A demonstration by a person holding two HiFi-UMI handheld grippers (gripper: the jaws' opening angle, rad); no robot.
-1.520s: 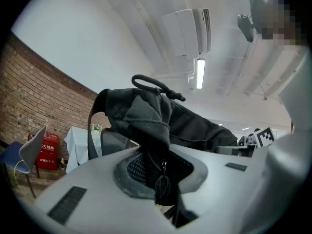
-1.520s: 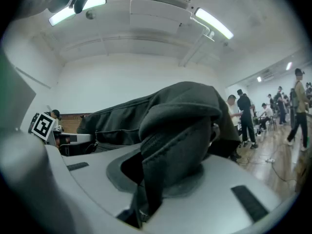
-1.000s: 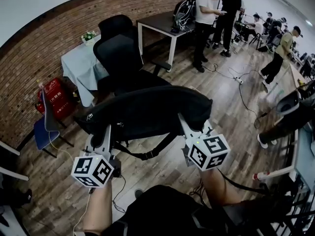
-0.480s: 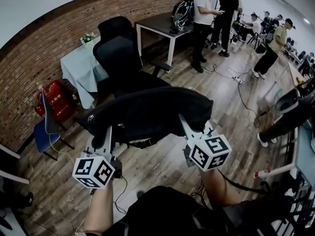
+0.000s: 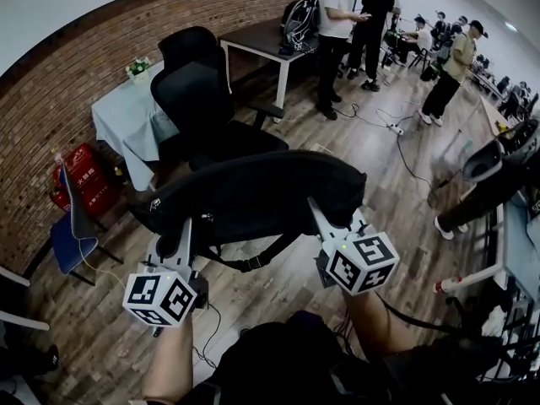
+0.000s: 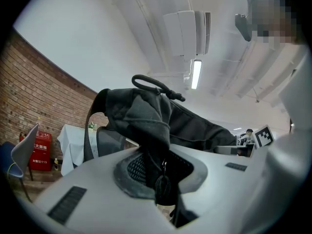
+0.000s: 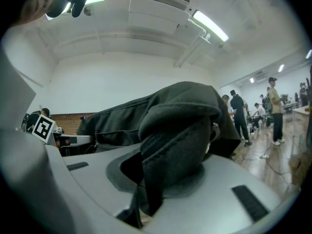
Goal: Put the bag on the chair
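Observation:
A black bag (image 5: pixel 253 194) hangs stretched lengthwise in the air between my two grippers. My left gripper (image 5: pixel 179 236) is shut on its left end, where dark fabric (image 6: pixel 146 130) and a zipper pull sit between the jaws. At the bag's other end my right gripper (image 5: pixel 317 215) is shut on a thick fold of fabric (image 7: pixel 170 145). A black office chair (image 5: pixel 202 99) stands just beyond the bag, with its seat (image 5: pixel 240 142) partly hidden behind it. A loose strap (image 5: pixel 253 264) dangles under the bag.
A second black chair (image 5: pixel 187 45) stands behind the first. A table with a pale cloth (image 5: pixel 126 121) is by the brick wall, with red extinguishers (image 5: pixel 76 184) and a blue chair (image 5: pixel 72 234). A dark desk (image 5: pixel 261 36) and several people (image 5: pixel 337 32) are at the back right. Cables (image 5: pixel 396 133) lie on the floor.
The bag and both grippers stay about where they were. The view has shifted a little, and the people at the back have moved.

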